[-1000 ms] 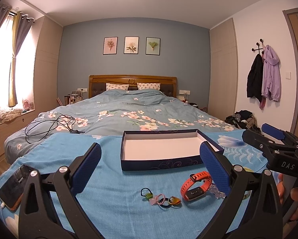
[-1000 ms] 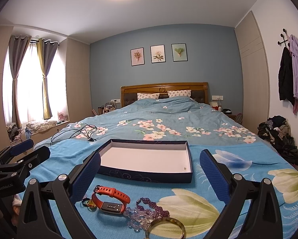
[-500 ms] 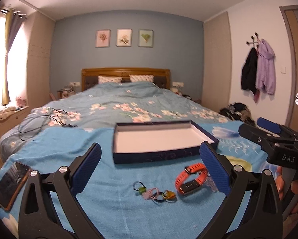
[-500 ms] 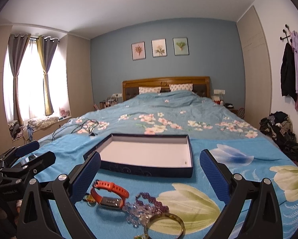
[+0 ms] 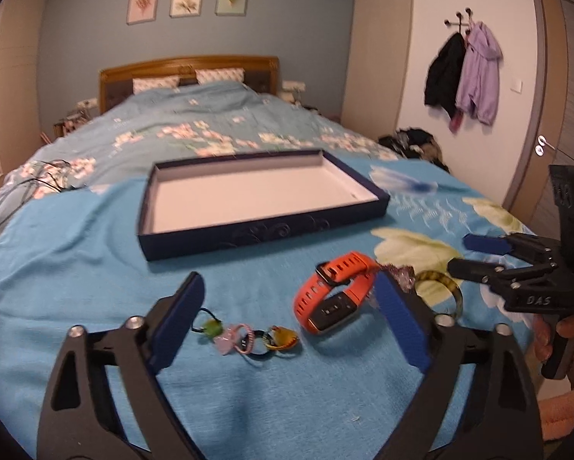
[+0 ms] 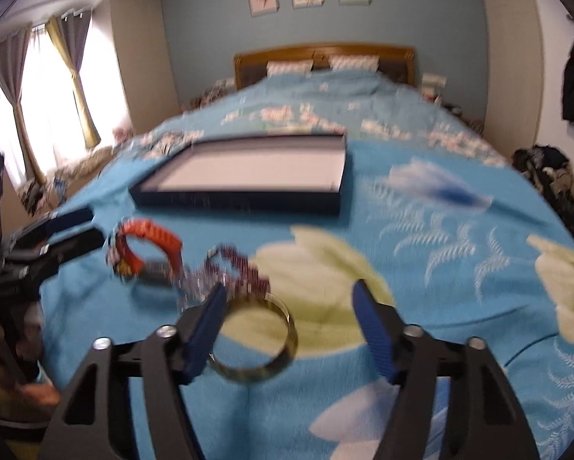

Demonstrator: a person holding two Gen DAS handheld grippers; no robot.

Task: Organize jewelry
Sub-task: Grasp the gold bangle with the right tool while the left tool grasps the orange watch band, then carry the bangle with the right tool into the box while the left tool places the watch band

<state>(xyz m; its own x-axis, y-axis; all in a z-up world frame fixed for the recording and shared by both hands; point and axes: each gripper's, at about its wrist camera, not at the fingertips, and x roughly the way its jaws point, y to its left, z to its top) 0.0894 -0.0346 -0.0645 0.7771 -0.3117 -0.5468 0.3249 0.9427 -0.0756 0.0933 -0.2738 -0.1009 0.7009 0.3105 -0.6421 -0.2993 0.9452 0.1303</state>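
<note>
both grippers are over the near edge of the bed (image 5: 76,237). left gripper (image 5: 290,322) has its fingers apart, just been closing a bit, around the orange rubber watch (image 5: 334,299) and small coloured hair ties (image 5: 248,339). right gripper (image 6: 287,329) has been closing too, fingers apart, olive round bangle (image 6: 254,339) between them, untouched. shallow navy cardboard tray (image 5: 260,199) lies farther up the bed.

bedspread (image 5: 76,253): woven cloth, matt | watch (image 5: 334,295): rubbery strap | bangle (image 6: 254,339): glossy

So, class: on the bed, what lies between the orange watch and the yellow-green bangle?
In the right wrist view, a heap of beaded bracelets lies between the orange watch and the bangle.
</note>
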